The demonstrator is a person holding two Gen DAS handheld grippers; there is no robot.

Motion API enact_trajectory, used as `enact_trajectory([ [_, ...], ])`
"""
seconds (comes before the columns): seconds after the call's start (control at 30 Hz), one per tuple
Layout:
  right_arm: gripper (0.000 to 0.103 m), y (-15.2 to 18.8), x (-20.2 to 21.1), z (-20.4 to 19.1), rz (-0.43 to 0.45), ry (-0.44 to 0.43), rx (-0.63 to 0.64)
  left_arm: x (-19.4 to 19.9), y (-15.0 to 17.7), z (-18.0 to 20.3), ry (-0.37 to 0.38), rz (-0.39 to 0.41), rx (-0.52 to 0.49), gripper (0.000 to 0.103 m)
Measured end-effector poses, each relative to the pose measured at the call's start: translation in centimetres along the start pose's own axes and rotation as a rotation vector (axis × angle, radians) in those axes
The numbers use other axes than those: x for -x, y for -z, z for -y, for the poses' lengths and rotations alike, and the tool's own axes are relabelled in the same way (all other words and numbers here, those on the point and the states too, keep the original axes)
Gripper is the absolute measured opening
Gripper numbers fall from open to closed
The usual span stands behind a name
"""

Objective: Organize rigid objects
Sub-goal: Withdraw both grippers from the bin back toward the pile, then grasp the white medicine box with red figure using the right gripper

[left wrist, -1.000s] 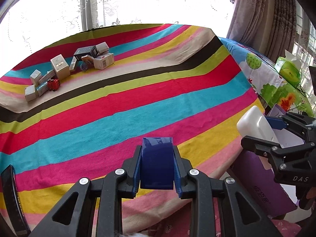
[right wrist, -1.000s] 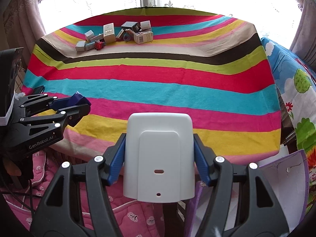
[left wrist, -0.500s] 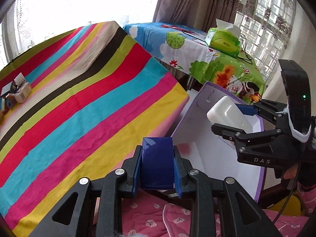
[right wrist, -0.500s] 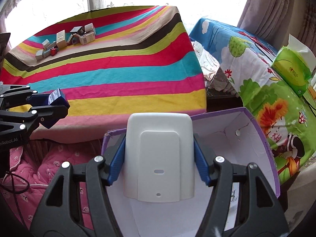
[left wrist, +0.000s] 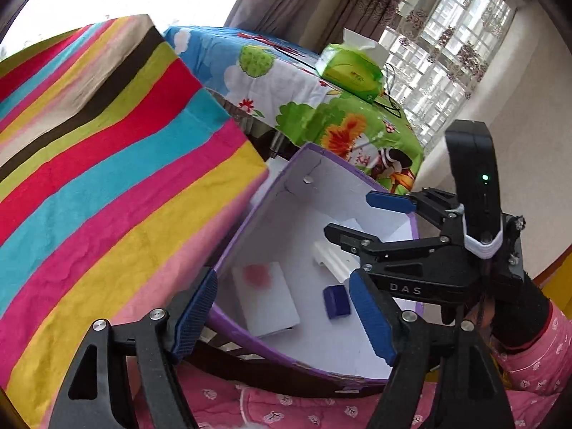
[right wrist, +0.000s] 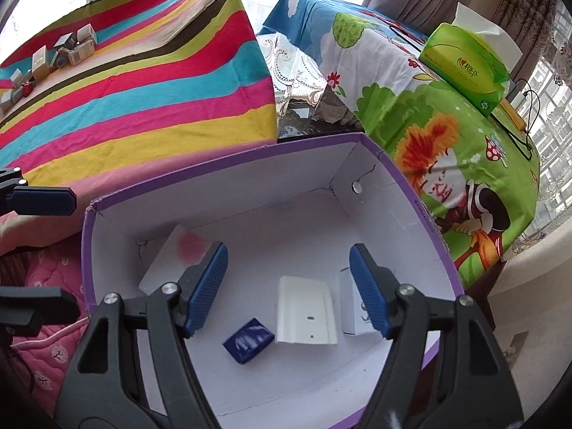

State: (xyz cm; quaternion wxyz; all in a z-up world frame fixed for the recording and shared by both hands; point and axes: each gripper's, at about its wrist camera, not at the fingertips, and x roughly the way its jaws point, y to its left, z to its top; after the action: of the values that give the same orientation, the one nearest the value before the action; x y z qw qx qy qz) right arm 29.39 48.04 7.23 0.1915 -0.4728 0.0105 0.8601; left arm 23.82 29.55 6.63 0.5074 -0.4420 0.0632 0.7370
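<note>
**Both grippers empty over the purple box**

Largest first: a table w/ a bright striped cloth (right wrist: 136, 82) fills the upper left of both views. Beside it, to the right, a 2nd table w/ a cartoon-print cloth (right wrist: 439, 136) carries a green tissue pack (right wrist: 464, 68).

Between and below the two sits an open purple box (right wrist: 411, 193) w/ white inside walls. It is just beside the striped cloth's hanging edge.

Left gripper (left wrist: 286, 314) hangs over the near-left rim of the box, jaws spread wide, nothing between them. Right gripper (right wrist: 289, 286) is above the box interior, jaws also wide apart and empty. In the left view the right gripper (left wrist: 364, 214) shows from the side, held by a hand in a dark glove (left wrist: 518, 314).

On the box floor: a flat white box w/ a pink blotch (right wrist: 175, 254) lies toward the left corner. A white plastic case (right wrist: 307, 314) lies flat near the middle. Touching or nearly touching its right side is a small white carton (right wrist: 352, 307), partly hidden by a jaw. Just left of the case, a small dark-blue box (right wrist: 248, 339) lies tilted, apart from the pink-blotched one.

Far back on the striped cloth, a cluster of small boxes (right wrist: 53, 60) remains, too small to tell apart.
</note>
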Motion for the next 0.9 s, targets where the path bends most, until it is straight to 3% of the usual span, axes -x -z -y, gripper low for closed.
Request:
enact_trajectory([
  [0.17, 0.076, -4.8, -0.5, -8.0, 0.06, -0.177, 0.066, 5.1, 1.2, -10.4, -0.437, 0.107, 0.161, 0.078],
  [0.27, 0.077, -8.2, -1.7, -14.3, 0.087, -0.272, 0.167, 8.7, 2.7, -17.5, -0.644, 0.125, 0.29, 0.08],
  [0.4, 0.079, -12.7, -5.2, -22.0, 0.078, -0.367, 0.258, 13.0, 4.9, -26.7, -0.807, 0.157, 0.485, 0.082],
  [0.53, 0.079, -17.3, -9.7, -27.5, 0.048, -0.43, 0.197, 16.1, 6.5, -33.1, -0.967, 0.213, 0.632, 0.082],
  [0.6, 0.079, -19.6, -11.5, -29.9, 0.055, -0.45, 0.153, 17.0, 7.1, -35.0, -1.013, 0.222, 0.667, 0.082],
  [0.73, 0.079, -24.7, -14.8, -34.2, 0.042, -0.481, 0.067, 18.1, 8.5, -36.8, -0.954, 0.256, 0.784, 0.082],
  [0.9, 0.079, -29.6, -17.3, -40.3, 0.061, -0.427, 0.04, 18.4, 9.0, -36.1, -0.906, 0.306, 0.797, 0.087],
])
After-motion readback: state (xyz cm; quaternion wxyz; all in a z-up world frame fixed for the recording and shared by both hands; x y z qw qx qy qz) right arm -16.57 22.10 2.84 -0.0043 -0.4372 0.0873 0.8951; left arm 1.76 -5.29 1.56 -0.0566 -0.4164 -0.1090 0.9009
